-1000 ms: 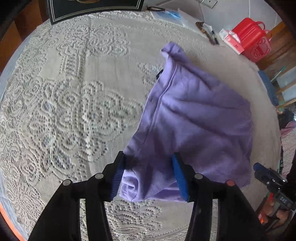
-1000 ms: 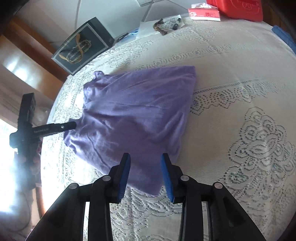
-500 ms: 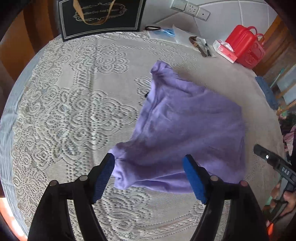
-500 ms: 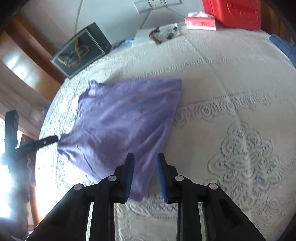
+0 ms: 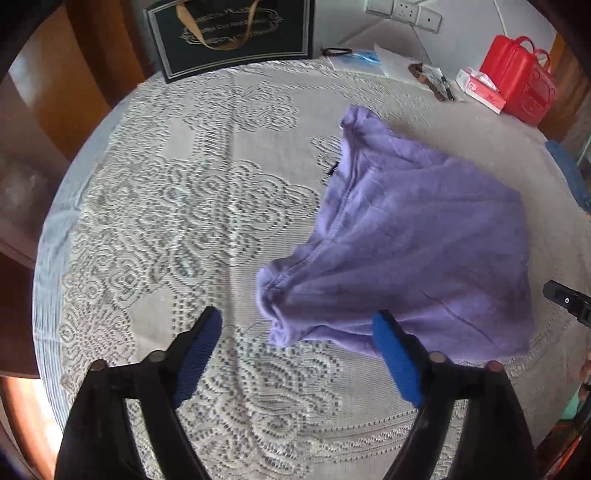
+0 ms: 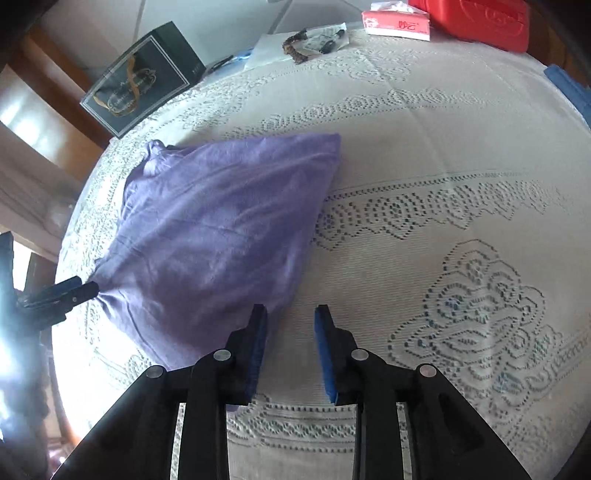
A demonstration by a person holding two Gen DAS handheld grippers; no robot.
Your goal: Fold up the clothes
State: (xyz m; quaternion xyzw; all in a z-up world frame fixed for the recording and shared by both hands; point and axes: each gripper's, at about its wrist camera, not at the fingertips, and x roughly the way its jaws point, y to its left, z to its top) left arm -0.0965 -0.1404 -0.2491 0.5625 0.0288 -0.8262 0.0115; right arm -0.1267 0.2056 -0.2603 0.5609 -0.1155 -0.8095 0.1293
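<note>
A purple garment [image 5: 406,251] lies folded and rumpled on the lace-covered table [image 5: 184,206]; it also shows in the right wrist view [image 6: 218,236]. My left gripper [image 5: 295,350] is open and empty, held just in front of the garment's bunched near corner. My right gripper [image 6: 290,336] is open and empty, just past the garment's near right corner; its left finger overlaps the cloth's edge in view. The left gripper's tip [image 6: 70,291] shows at the garment's left corner in the right wrist view.
A black gift bag [image 5: 232,33] stands at the table's back. Papers and small items [image 5: 413,66], a red-and-white tissue box [image 5: 480,88] and a red case [image 5: 524,77] sit at the back right. A blue cloth [image 5: 569,173] lies at the right edge.
My left gripper opened wide, let go of the garment's corner and drew back. My right gripper narrowed, then opened again and shifted right off the cloth. The garment now lies on the table.
</note>
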